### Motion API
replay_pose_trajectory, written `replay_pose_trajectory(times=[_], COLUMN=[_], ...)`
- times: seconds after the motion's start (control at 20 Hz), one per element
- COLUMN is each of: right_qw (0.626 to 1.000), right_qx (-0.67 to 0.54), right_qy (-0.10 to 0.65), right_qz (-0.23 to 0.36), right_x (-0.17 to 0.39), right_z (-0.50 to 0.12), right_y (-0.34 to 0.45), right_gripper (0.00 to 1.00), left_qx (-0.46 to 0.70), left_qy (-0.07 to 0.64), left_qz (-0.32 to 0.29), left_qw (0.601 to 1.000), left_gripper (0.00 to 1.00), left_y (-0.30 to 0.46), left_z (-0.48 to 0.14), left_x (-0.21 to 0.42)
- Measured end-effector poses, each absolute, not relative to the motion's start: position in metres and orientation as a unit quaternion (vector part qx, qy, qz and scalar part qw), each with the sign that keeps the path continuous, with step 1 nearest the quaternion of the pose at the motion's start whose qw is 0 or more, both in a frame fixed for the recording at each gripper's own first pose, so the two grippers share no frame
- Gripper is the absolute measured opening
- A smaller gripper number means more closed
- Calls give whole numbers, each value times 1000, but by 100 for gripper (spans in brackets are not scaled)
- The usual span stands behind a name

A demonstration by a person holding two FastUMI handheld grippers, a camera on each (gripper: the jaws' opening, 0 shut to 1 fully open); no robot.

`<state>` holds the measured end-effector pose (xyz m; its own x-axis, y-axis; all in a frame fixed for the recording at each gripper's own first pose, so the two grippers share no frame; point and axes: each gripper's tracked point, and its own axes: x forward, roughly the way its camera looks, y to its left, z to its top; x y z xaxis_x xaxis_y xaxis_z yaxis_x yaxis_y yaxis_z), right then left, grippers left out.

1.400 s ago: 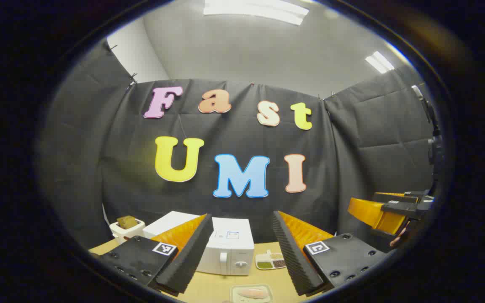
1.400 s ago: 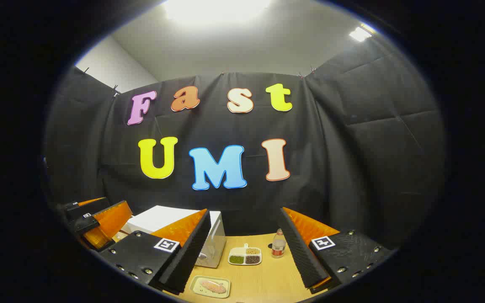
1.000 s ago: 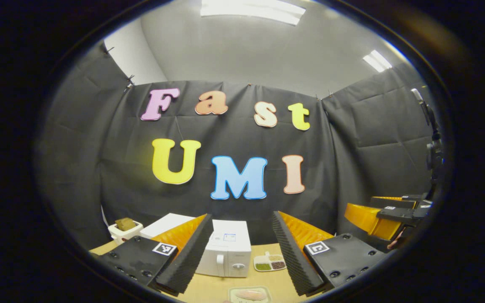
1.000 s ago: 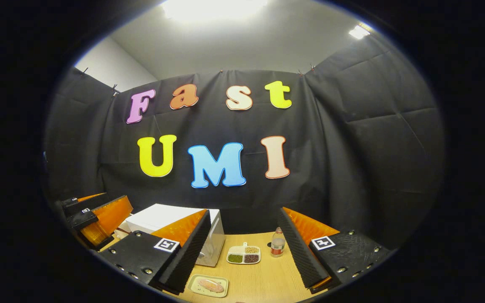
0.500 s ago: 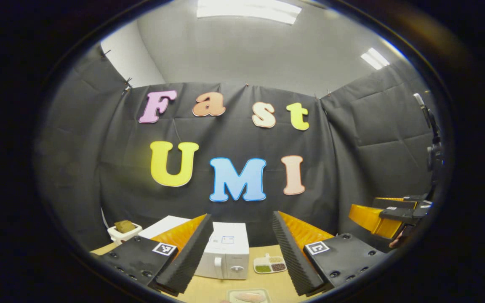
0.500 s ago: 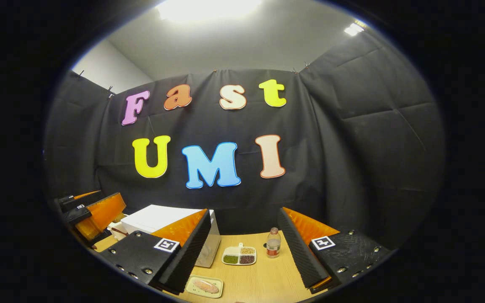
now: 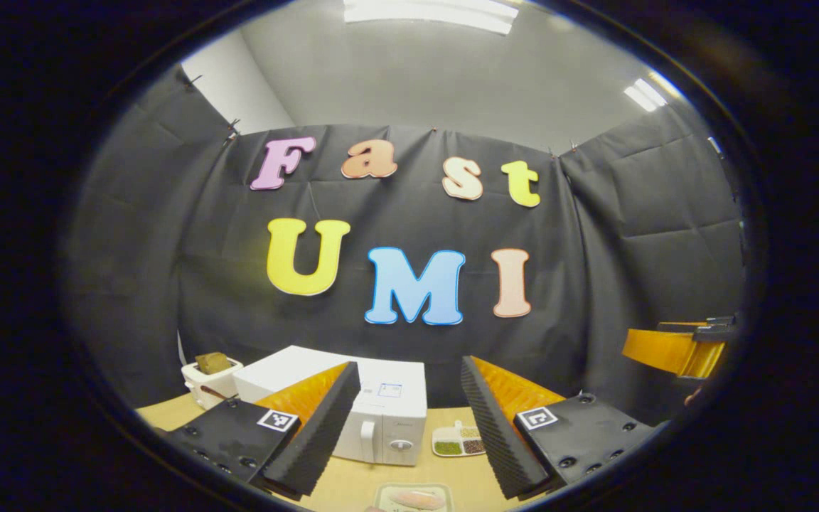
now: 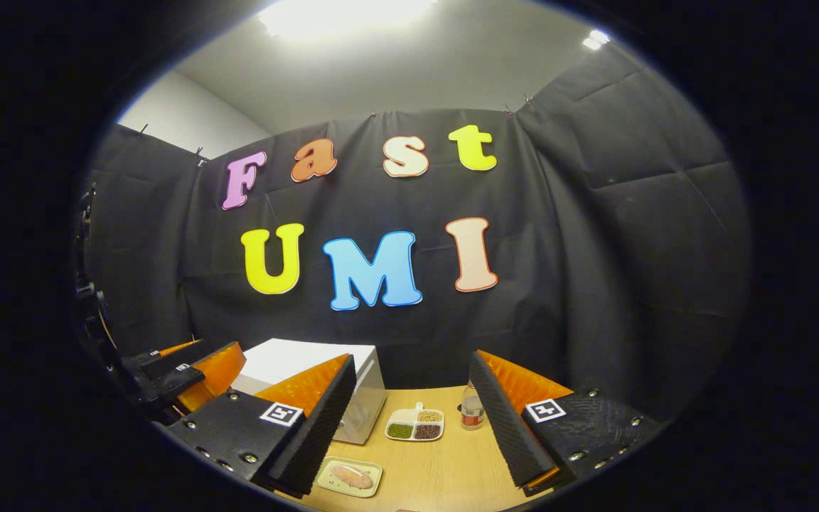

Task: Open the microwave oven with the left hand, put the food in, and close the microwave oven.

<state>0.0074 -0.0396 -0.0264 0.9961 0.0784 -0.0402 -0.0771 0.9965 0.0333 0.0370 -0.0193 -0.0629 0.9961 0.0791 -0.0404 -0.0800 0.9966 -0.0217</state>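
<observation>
A white microwave point(image 7: 388, 409) stands shut on the wooden table point(image 7: 349, 487), its handle and dial facing me. In the right gripper view the microwave point(image 8: 306, 359) is at the left, partly behind my finger. The food, a pinkish piece on a pale plate point(image 7: 413, 498), lies in front of it near the table's front, and the plate point(image 8: 349, 475) appears again in the right gripper view. My left gripper point(image 7: 408, 367) hangs open above the table, well short of the microwave. My right gripper point(image 8: 411, 360) is open too, with nothing held.
A divided dish point(image 8: 414, 425) of beans sits right of the microwave, with a small bottle point(image 8: 472, 411) beside it. A white toaster point(image 7: 212, 377) with bread stands at the far left. The other gripper point(image 7: 676, 348) hovers at the right edge.
Both views have swung slightly. The microwave looks a little larger in the left gripper view, and the other gripper has slid toward that view's right edge. Both grippers remain open.
</observation>
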Motion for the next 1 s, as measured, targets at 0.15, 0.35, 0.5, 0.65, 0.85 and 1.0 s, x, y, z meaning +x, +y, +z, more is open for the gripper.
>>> replay_pose_trajectory(times=[0.15, 0.35, 0.5, 0.65, 0.85, 1.0], right_qw=[999, 999, 1000, 999, 999, 998], right_qx=[18, 15, -1, -1, -22, -23], right_qy=[18, 28, 28, 38, 39, 49], right_qz=[18, 16, 6, 3, -29, -44], right_x=[8, 6, 6, 4, 0, 1], right_z=[-29, -36, -37, -42, -44, -49], right_y=[-45, -31, -22, -13, -23, -27], right_gripper=[98, 98, 98, 98, 99, 98], left_qx=[0, 27, 17, 6, 27, 28], left_qy=[34, 53, 79, 116, 145, 156], left_qz=[41, 34, 10, 17, -1, 1], left_qw=[999, 998, 997, 993, 989, 987], left_gripper=[94, 93, 95, 95, 93, 93], left_y=[-3, 21, 31, 50, 54, 61], left_z=[-91, -138, -187, -237, -288, -314], left_x=[49, 73, 95, 110, 131, 144])
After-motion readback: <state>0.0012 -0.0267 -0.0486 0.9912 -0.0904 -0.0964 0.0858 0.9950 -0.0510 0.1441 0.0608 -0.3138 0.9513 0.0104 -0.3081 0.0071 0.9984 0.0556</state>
